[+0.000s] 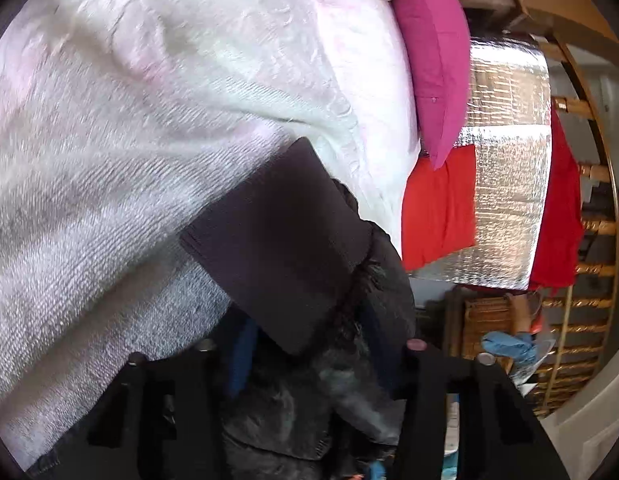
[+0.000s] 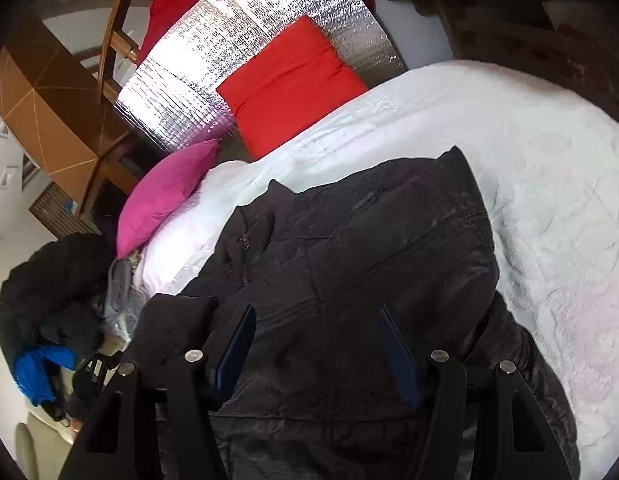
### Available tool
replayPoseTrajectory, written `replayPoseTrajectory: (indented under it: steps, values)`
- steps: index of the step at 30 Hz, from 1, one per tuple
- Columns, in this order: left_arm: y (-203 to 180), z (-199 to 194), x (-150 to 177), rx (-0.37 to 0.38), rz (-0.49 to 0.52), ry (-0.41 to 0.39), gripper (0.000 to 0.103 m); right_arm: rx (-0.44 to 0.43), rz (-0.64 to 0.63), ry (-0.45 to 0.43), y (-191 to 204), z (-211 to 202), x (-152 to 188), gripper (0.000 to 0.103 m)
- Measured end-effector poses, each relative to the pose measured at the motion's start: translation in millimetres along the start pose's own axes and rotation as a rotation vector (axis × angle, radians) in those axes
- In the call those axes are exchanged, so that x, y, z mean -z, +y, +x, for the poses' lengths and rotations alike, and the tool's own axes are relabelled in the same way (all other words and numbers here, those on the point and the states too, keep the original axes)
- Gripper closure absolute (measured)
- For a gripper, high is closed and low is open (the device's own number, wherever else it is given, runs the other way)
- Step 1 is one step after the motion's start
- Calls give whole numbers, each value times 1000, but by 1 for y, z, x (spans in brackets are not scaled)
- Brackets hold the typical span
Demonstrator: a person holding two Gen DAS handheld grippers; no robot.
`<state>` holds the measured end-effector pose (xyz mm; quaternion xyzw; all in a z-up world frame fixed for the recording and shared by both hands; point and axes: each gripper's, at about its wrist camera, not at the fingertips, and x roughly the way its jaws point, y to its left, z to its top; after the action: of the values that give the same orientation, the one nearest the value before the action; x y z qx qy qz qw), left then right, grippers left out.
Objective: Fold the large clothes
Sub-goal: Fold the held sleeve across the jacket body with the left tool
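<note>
both wrist views look down, close over the white bedspread (image 2: pixel 529 184), sharing the pink pillow (image 1: pixel 433 60).

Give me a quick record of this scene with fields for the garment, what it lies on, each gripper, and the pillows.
garment: black jacket, partly folded
surface: white bedspread
left gripper: dark jacket fabric between the fingers
right gripper: open, above the jacket
pillows: pink pillow and red pillow at the bed's edge
</note>
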<state>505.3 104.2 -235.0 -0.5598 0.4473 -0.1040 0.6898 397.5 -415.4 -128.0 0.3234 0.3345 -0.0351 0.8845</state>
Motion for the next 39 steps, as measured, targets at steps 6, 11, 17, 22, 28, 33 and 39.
replayPoseTrajectory:
  steps: [6, 11, 17, 22, 28, 33, 39]
  values:
    - [-57, -13, 19, -129, 302, -106, 73, 36, -1, -67, -7, -14, -5, 38]
    - [-103, -30, 46, -198, 579, -220, 79, 49, 36, -70, -24, -21, -10, 38]
    - [-147, -37, 102, -177, 862, -252, 84, 64, 43, -80, -36, -29, -13, 38]
    - [-172, -3, 164, -128, 1059, -127, 84, 65, 82, -102, -52, -38, -18, 38]
    - [-168, 54, 212, -163, 1154, 65, 84, 51, 130, -108, -67, -43, -20, 38]
    - [-163, 80, 232, -238, 1203, 151, 45, 30, 139, -86, -69, -41, -19, 38]
    - [-175, 50, 220, -57, 1163, 193, 30, -3, 136, -73, -61, -39, -18, 38]
